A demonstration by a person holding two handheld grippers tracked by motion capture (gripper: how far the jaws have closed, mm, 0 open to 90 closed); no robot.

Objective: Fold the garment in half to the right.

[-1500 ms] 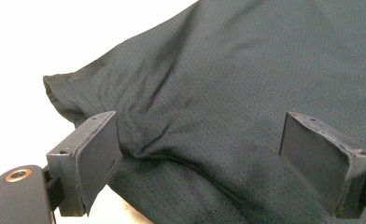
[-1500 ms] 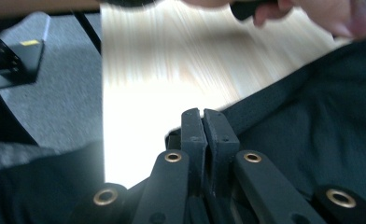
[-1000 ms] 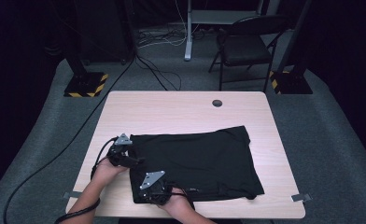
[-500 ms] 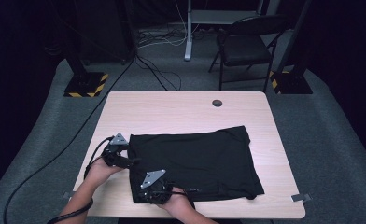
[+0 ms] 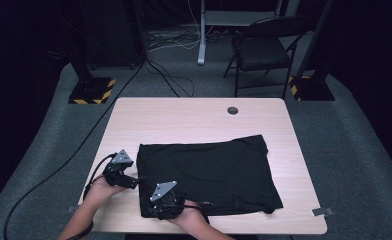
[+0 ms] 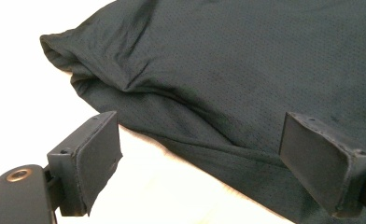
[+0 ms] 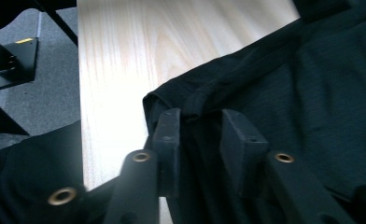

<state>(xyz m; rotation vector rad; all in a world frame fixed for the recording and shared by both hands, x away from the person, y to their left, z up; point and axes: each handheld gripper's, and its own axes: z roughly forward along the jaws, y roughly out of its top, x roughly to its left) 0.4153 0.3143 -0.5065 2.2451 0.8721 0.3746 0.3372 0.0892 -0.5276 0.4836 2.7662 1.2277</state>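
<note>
Two grippers work at the near-left end of the black cloth (image 5: 209,172) lying flat on the table (image 5: 194,120); the left gripper (image 6: 200,154) stands wide apart just beside its left edge; the right gripper (image 7: 200,140), jaws just opening, straddles the near corner's hem without pressing, so it is nearer.

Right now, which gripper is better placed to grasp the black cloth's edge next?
Left. The left gripper has wide open jaws around the black cloth's edge; the right gripper's jaws have just been opening.

Pale wood tabletop (image 5: 194,122), black garment (image 5: 209,172) spread flat on its near half, dark round grommet (image 5: 232,110) near far edge
</note>
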